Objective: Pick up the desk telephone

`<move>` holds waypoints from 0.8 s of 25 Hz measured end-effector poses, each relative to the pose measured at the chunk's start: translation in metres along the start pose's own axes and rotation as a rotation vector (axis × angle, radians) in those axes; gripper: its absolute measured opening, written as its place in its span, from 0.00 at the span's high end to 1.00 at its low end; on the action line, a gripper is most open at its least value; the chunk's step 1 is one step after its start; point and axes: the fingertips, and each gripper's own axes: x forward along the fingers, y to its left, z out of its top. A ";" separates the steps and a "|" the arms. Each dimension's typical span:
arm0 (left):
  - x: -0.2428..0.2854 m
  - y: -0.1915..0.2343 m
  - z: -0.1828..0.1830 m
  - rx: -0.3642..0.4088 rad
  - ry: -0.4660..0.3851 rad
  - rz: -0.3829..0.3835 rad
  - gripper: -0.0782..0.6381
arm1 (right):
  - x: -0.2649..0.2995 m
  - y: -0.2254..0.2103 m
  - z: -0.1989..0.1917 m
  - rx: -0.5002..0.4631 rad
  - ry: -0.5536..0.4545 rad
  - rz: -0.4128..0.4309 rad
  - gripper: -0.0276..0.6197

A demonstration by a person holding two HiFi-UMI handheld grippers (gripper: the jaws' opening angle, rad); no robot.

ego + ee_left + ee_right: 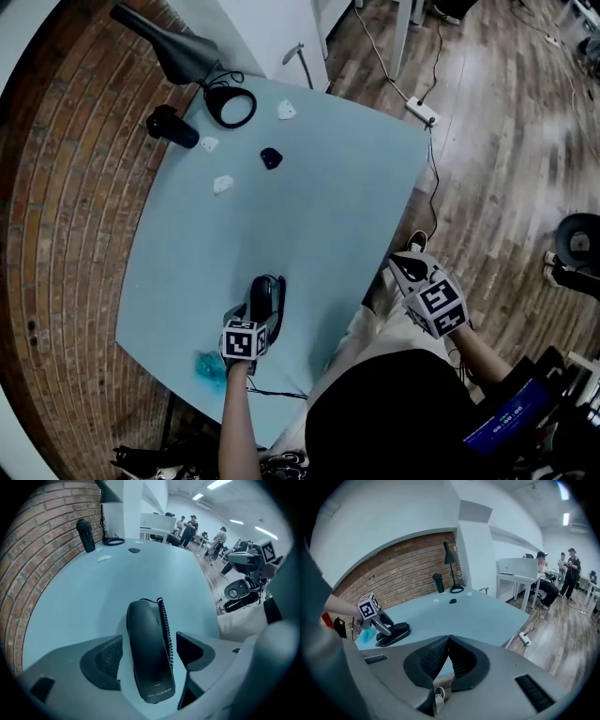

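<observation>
Presently the left tool [149, 652] stands wide open astride the telephone [269, 292], pads not touching it, near the desk's [309, 206] near-left corner. Recommend centring the pads on its sides and closing squarely before lifting. Right tool [449, 639] shut, empty.

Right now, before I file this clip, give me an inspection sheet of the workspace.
Surface: pale blue table, set against a brick wall.
Job's things: desk telephone lying on the table at the person's end.
Clutter: desk lamp, dark bottle, small black item and white scraps at the far end; blue object beside the telephone.
Grippers: left gripper open, jaws either side of the telephone, not pressing; right gripper shut, empty, held off the table's side.
Cables: coiled cord along the telephone; power strip on the floor.
Surroundings: wood floor; people in the background.
</observation>
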 end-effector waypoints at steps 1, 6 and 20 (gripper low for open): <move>0.005 0.000 -0.002 -0.001 0.018 -0.002 0.36 | 0.000 0.000 -0.001 -0.006 0.002 -0.001 0.95; 0.021 -0.004 -0.014 0.008 0.101 -0.017 0.36 | 0.001 0.009 -0.010 0.016 0.011 0.029 0.95; 0.035 0.007 -0.013 -0.068 0.148 0.024 0.40 | -0.003 -0.009 -0.019 0.043 0.033 0.010 0.95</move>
